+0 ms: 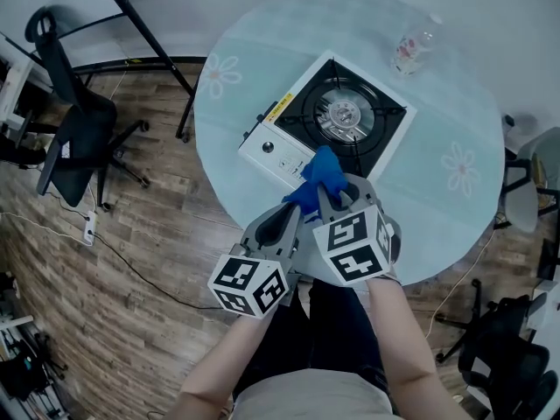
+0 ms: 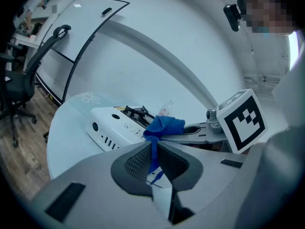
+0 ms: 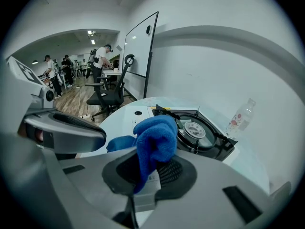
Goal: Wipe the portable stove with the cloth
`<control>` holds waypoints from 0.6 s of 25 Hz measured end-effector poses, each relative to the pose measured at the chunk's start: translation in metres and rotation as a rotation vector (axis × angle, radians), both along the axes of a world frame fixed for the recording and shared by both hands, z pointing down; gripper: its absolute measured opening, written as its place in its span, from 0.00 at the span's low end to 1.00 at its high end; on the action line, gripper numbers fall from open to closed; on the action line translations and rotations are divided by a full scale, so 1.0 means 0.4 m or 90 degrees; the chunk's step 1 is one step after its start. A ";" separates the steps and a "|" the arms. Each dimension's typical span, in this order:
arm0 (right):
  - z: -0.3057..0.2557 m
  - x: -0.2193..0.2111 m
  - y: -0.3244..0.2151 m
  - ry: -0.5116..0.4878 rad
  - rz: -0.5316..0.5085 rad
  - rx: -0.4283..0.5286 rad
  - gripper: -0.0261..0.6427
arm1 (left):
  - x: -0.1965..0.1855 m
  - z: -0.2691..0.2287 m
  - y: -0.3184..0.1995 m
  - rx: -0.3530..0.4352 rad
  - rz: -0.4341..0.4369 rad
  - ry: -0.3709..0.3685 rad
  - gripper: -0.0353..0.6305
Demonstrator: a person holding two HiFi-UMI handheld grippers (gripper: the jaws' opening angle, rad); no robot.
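Together, left hand-held gripper (image 2: 153,152) and right hand-held gripper (image 3: 143,170) pinch the cloth (image 1: 320,171) at the stove's (image 1: 346,116) near edge, probably spreading it for wiping.

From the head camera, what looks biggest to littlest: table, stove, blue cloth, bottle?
1. Round table.
2. Portable stove.
3. Blue cloth and plastic bottle look about alike; the cloth is bunched and nearer the camera, so I won't rank them.

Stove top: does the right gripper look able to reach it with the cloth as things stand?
Probably yes. The right gripper, shut on the blue cloth, hangs right at the near edge of the stove with nothing between. The left gripper also clamps the cloth, which could limit the sweep.
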State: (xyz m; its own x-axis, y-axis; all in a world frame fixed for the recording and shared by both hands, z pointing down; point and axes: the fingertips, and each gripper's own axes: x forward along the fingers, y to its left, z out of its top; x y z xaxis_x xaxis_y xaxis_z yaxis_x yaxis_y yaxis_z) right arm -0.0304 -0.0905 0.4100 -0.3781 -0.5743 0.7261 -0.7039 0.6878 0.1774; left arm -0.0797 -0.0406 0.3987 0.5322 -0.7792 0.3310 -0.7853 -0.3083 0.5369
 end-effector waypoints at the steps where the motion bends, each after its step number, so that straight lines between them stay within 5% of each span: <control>1: 0.000 0.008 0.005 0.000 0.001 0.001 0.13 | 0.006 0.000 0.002 -0.001 0.003 0.001 0.13; 15: 0.003 0.101 0.071 0.009 0.013 0.017 0.13 | 0.075 -0.011 0.032 -0.002 0.045 0.005 0.13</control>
State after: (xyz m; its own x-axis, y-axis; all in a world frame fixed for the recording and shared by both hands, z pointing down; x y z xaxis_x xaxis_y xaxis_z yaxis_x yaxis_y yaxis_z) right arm 0.0100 -0.0621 0.4111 -0.3565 -0.6008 0.7155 -0.7148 0.6686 0.2053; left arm -0.0496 -0.0278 0.3945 0.5883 -0.7388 0.3287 -0.7576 -0.3614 0.5436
